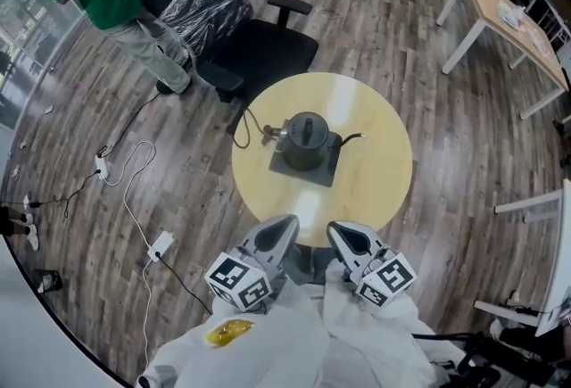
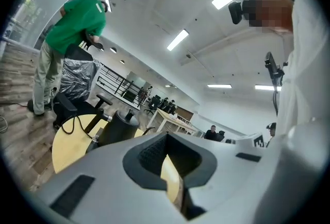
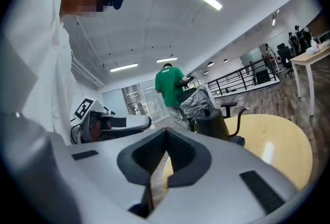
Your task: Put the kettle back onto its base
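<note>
Clenching fingers tight on nothing, on left gripper (image 1: 285, 227) and right gripper (image 1: 337, 231) alike, hovering side by side at the near rim of the round tabletop (image 1: 379, 185) — facing the kettle (image 1: 306, 138) standing upright on its base (image 1: 284, 169), well apart.

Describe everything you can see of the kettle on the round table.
The kettle is dark grey, seemingly matte metal, with a round body, a flat lid with a knob, and a thin curved spout pointing toward the picture's right in the head view. It stands upright on a dark square base near the middle of the round yellow table. A cable leaves the base's left side. Nothing else touches it.
</note>
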`<state>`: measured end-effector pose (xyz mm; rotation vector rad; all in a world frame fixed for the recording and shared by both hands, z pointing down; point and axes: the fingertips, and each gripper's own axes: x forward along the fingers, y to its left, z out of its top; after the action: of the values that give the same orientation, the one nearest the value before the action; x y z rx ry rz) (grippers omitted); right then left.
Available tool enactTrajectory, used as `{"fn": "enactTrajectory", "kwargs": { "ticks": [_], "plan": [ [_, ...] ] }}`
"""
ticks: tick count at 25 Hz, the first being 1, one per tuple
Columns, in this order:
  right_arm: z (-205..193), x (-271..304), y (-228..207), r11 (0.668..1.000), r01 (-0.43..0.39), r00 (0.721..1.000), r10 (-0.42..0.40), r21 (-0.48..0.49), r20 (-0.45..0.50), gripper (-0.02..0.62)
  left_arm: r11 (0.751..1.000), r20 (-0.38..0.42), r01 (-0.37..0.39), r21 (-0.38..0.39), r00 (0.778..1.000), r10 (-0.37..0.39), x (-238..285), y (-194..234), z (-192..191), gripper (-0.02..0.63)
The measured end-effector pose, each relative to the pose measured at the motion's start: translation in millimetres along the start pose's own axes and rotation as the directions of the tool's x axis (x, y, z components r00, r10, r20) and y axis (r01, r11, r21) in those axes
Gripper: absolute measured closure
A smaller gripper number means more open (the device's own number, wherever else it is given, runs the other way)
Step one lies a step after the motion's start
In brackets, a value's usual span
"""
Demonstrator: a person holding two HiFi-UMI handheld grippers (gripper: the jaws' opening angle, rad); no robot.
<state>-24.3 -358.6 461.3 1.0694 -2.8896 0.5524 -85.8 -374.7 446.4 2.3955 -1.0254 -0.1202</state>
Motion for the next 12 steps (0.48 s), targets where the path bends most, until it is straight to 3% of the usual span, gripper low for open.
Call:
{"fn": "enactTrajectory", "kwargs": {
  "ticks": [6, 12],
  "plan": [
    [9.0, -0.7, -6.0, 0.999, 0.032, 0.999, -0.031, -0.021, 0.026, 0.584, 1.000, -0.030, -0.002, 0.028, 1.000, 0.002, 0.7, -9.0, -15.4, 0.606],
    [15.7, 2.1, -4.1, 0.997, 0.038, 0.999, -0.036, -0.061, 0.037, 0.584, 0.999, 0.004, -0.032, 0.024, 0.999, 0.032, 3.3, -1.8, -5.5, 0.606]
  ]
}}
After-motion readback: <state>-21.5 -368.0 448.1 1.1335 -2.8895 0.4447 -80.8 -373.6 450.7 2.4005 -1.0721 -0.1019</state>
